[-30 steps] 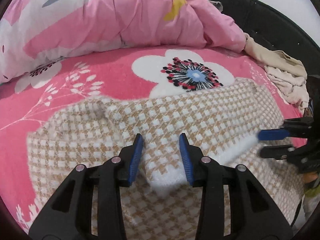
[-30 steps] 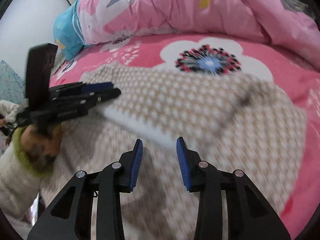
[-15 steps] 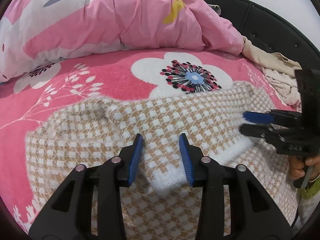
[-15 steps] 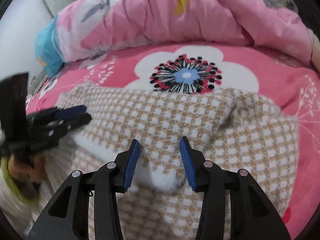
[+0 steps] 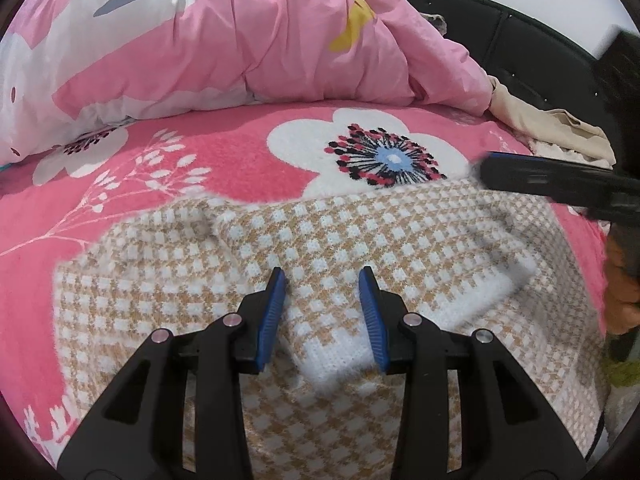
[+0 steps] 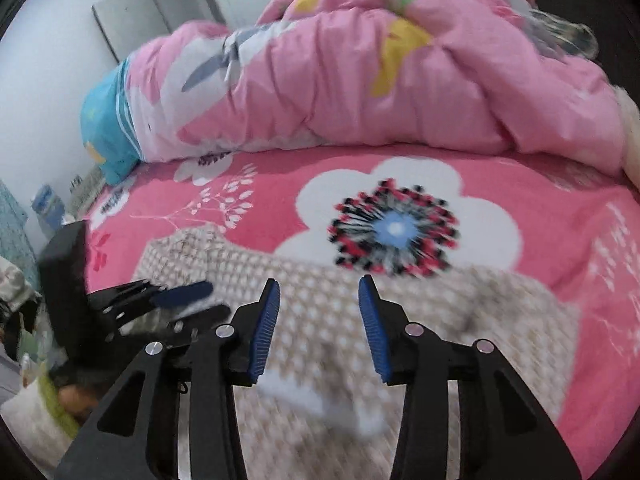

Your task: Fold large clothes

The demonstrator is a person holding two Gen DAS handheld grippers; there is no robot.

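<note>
From the left wrist camera, the left gripper (image 5: pixel 323 280) hangs over the tan-and-white houndstooth knitted sweater (image 5: pixel 360 248), which lies spread on the pink fleece bed blanket with big white flowers (image 5: pixel 240 168). Its blue-padded fingers (image 5: pixel 274 312) stand partly apart, and a white ribbed cuff end of a folded-in sleeve (image 5: pixel 336 360) lies below and between them, but the pads are not pressing on it, nothing is gripped. At the right edge the right gripper (image 5: pixel 492 168) comes in blurred above the sweater's far right part, a hand (image 5: pixel 620 292) behind it; there I cannot tell how its fingers stand. Beyond the blanket a crumpled pink floral duvet (image 5: pixel 240 48) is heaped, with beige clothes (image 5: pixel 552 128) beside a black headboard (image 5: pixel 520 48). Over to the right wrist camera: the right gripper (image 6: pixel 318 284) is above the sweater (image 6: pixel 400 320), everything blurred, its jaws partly apart and closing on empty air, cloth lying beneath them. The left gripper (image 6: pixel 192 300) shows at the left, low over the sweater's edge.
</note>
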